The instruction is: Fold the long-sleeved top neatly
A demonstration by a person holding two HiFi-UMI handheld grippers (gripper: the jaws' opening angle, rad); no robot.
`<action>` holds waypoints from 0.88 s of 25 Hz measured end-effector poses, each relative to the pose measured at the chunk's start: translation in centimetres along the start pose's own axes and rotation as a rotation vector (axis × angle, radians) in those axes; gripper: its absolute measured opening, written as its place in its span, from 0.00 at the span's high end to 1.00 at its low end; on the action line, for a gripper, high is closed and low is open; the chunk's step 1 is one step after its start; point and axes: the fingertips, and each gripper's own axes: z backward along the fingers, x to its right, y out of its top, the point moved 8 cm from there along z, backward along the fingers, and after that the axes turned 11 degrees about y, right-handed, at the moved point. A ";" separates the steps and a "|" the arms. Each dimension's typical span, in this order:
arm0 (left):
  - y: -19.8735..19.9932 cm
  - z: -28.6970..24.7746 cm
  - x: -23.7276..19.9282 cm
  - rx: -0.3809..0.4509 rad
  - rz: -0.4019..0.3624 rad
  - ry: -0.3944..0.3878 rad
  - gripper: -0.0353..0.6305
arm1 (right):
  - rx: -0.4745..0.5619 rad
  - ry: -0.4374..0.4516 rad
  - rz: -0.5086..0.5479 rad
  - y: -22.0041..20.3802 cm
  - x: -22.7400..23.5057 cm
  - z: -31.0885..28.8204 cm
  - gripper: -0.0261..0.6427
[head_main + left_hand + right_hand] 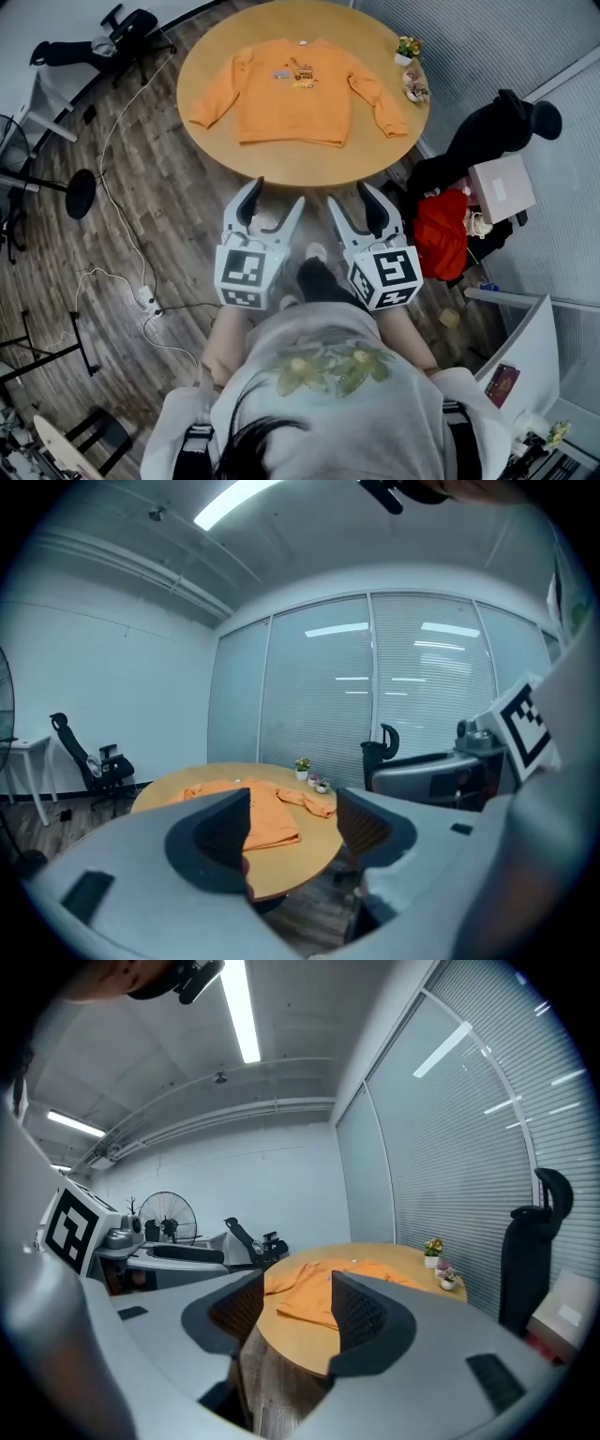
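Note:
An orange long-sleeved top (295,92) lies spread flat, sleeves out, on the round wooden table (300,164). It also shows ahead in the left gripper view as the top (267,815) and in the right gripper view as the top (319,1296). My left gripper (275,197) and right gripper (356,199) hover side by side over the floor, short of the table's near edge. Both stand open with nothing between their jaws.
Small potted plants (410,66) sit at the table's far right edge. A black office chair (122,33) stands far left. A chair piled with red and black clothes and a box (469,202) stands right of the table. Cables and a power strip (145,298) lie on the floor.

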 end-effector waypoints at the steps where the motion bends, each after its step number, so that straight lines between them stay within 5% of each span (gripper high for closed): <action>1: 0.0 -0.7 -0.2 -0.007 -0.003 0.003 0.54 | -0.004 -0.007 -0.011 -0.1 0.7 -0.4 0.63; 22: -0.6 -15.8 0.7 -0.143 -0.016 -0.020 0.54 | -0.120 -0.165 -0.194 -3.4 18.1 -6.7 0.64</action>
